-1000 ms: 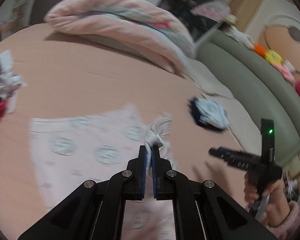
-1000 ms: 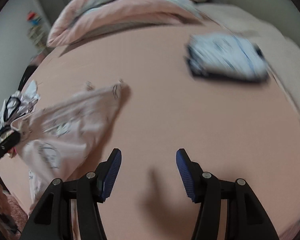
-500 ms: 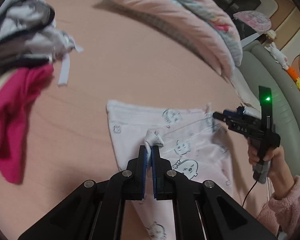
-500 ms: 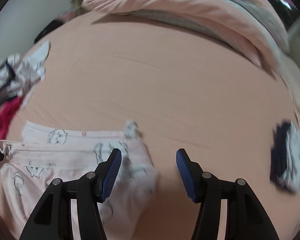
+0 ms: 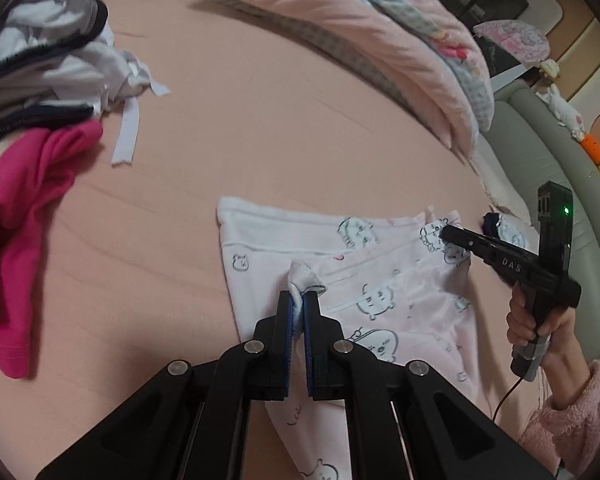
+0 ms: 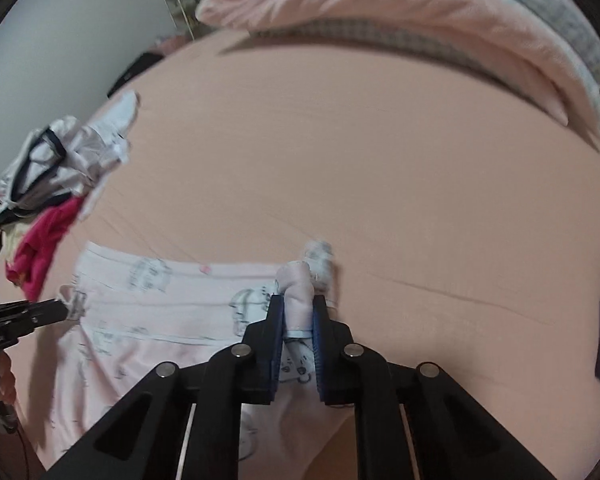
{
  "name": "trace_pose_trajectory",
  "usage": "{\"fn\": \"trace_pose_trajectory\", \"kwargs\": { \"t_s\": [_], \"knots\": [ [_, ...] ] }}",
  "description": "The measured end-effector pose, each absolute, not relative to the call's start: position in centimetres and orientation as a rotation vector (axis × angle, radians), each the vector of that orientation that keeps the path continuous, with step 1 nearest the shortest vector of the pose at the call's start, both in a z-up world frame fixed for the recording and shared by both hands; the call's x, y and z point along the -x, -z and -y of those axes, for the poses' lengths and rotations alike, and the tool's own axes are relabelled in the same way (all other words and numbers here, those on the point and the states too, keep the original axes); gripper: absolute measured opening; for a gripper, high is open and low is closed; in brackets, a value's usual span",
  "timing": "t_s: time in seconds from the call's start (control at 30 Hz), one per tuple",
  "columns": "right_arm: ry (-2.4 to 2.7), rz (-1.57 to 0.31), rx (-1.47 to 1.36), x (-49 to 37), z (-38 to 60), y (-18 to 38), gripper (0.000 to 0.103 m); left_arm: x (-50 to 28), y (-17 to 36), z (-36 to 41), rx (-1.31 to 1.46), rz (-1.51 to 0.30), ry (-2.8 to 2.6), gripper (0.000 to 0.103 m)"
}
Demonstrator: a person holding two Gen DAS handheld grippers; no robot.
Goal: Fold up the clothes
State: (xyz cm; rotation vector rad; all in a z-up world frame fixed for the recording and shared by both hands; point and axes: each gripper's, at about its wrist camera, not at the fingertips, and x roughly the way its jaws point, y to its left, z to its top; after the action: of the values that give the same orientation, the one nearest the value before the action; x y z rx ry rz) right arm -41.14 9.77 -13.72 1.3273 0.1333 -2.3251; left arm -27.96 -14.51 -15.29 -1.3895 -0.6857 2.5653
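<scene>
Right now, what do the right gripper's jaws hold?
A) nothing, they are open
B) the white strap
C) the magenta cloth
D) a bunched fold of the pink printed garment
D: in the right wrist view the right gripper has its jaws closed on a bunched fold of the pink printed garment.

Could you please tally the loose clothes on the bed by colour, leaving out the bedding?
Pale pink printed garment, held by the left gripper and right gripper: 1
Magenta garment: 1
White and navy heap: 1 heap, pieces cannot be told apart
Folded navy and white piece: 1
Total: 4
</scene>
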Motion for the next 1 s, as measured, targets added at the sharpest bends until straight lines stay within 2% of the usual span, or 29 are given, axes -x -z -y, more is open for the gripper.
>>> {"fn": "trace_pose_trajectory", "kwargs": {
  "t_s": [0.33, 0.4, 0.53, 0.63, 0.77, 0.9, 1.0],
  "knots": [
    [2.402, -0.119, -1.177, 42.5, -9.4, 9.8, 0.009, 30.1, 13.2, 16.6, 1.359, 0.618, -2.654, 0.004],
    [2.409, -0.097, -1.225, 43.6, -9.2, 10.8, 0.009, 31.2, 13.2, 17.2, 1.374, 0.601, -2.663, 0.004],
    [2.451, -0.117, -1.376, 45.1, -9.2, 15.4, 0.009, 33.9, 16.9, 18.0, 1.527, 0.532, -2.651, 0.002],
    [2.490, -0.049, -1.376, 45.3, -9.7, 17.6, 0.017, 34.0, 18.0, 19.0, 1.536, 0.629, -2.627, 0.002],
    [2.522, -0.030, -1.353, 44.9, -9.8, 16.0, 0.020, 33.3, 16.8, 20.0, 1.452, 0.743, -2.593, 0.004],
    [2.636, -0.058, -1.264, 43.9, -10.2, 13.5, 0.027, 32.8, 16.2, 19.6, 1.456, 0.712, -2.595, 0.007],
    [2.598, -0.094, -1.272, 43.6, -9.4, 13.2, 0.029, 32.4, 16.8, 18.9, 1.492, 0.714, -2.560, 0.009]
  ]
}}
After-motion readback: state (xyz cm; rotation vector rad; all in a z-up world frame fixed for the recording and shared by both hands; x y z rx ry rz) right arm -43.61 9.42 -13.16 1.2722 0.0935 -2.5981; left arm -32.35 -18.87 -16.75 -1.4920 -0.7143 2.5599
